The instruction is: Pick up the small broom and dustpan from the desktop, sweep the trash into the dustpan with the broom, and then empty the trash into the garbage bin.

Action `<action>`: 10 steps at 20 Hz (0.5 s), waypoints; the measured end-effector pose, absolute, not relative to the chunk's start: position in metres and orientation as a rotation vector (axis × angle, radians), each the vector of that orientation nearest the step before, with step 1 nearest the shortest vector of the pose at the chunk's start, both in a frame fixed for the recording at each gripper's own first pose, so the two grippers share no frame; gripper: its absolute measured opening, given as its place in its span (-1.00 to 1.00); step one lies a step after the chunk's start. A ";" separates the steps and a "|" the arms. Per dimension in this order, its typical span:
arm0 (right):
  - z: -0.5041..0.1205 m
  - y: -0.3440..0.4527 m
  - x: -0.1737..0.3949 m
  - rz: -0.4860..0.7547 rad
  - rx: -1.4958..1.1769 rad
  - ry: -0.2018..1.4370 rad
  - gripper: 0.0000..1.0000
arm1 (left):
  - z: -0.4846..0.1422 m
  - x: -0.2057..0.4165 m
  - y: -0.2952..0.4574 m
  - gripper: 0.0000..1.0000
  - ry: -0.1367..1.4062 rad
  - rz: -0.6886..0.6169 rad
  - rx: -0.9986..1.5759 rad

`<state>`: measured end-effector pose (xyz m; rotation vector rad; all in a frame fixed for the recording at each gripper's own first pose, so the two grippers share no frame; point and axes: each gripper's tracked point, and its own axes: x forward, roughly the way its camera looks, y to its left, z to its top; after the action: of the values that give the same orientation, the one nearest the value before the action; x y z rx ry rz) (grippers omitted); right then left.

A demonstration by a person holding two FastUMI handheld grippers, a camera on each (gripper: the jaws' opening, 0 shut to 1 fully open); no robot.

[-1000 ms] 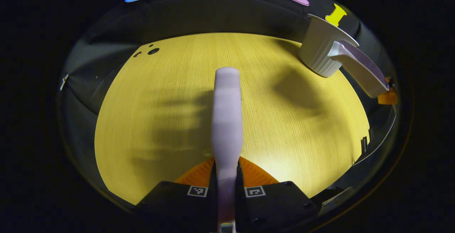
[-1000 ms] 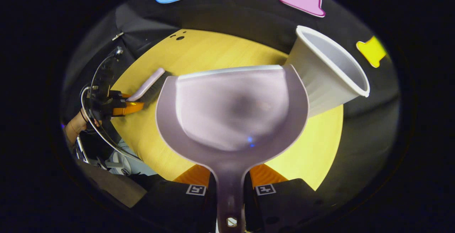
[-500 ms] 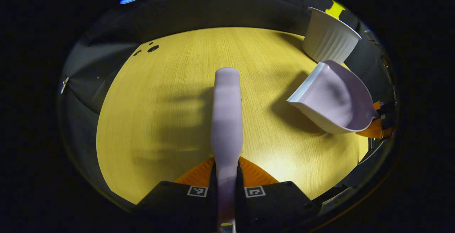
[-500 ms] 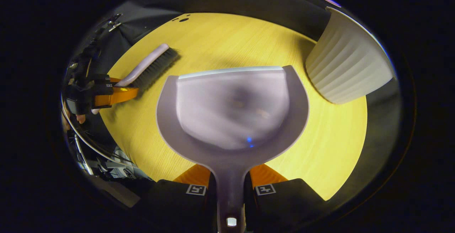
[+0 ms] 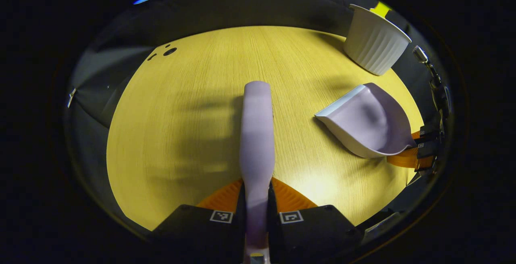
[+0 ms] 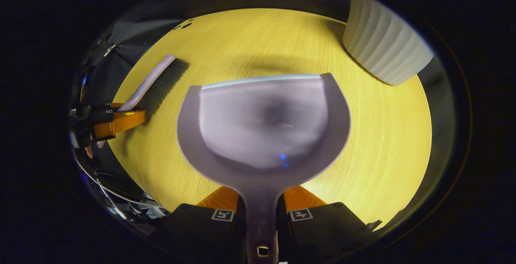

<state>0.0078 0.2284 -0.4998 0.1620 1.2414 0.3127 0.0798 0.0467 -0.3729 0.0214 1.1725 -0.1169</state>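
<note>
My left gripper [image 5: 256, 205] is shut on the handle of the small pale broom [image 5: 256, 135], which points away over the yellow desktop [image 5: 193, 94]. In the right gripper view that broom [image 6: 151, 82] lies low at the left, dark bristles toward the table, held by the left gripper [image 6: 121, 121]. My right gripper [image 6: 261, 205] is shut on the handle of the pale dustpan [image 6: 264, 121], whose scoop faces forward. In the left gripper view the dustpan [image 5: 369, 121] sits low over the table at the right, with the right gripper [image 5: 407, 157] behind it. The white ribbed garbage bin [image 5: 375, 44] stands at the far right.
The bin [image 6: 383, 46] is close on the dustpan's upper right. Small dark holes [image 5: 169, 51] mark the table's far left corner. The table's edge drops off to the dark booth wall all around. A hand [image 6: 88, 149] shows behind the left gripper.
The dustpan has come down from the bin's rim and away from it, toward the middle of the table. The broom has barely moved.
</note>
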 end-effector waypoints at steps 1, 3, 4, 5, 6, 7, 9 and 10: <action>-0.500 0.228 0.007 0.314 0.158 1.244 -0.30 | -0.372 0.082 0.047 -0.44 1.170 -0.116 0.022; -0.500 0.227 0.007 0.314 0.153 1.245 -0.28 | -0.371 0.084 0.050 -0.34 1.172 -0.112 0.041; -0.500 0.227 0.008 0.310 0.151 1.248 -0.28 | -0.370 0.085 0.050 -0.42 1.172 -0.110 0.049; -0.500 0.227 0.008 0.307 0.145 1.249 -0.26 | -0.368 0.085 0.053 -0.40 1.173 -0.107 0.056; -0.500 0.227 0.007 0.309 0.137 1.253 -0.26 | -0.368 0.086 0.054 -0.22 1.171 -0.107 0.057; -0.499 0.228 0.005 0.316 0.135 1.257 -0.24 | -0.366 0.087 0.056 -0.23 1.170 -0.106 0.059; -0.489 0.225 0.005 0.322 0.142 1.246 -0.15 | -0.362 0.083 0.055 -0.01 1.165 -0.110 0.067; -0.483 0.224 0.004 0.321 0.152 1.241 -0.17 | -0.359 0.082 0.056 0.02 1.157 -0.109 0.075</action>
<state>0.0040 0.2241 -0.4832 0.1518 1.2406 0.3211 0.0825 0.0565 -0.3586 0.0754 1.1573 -0.1094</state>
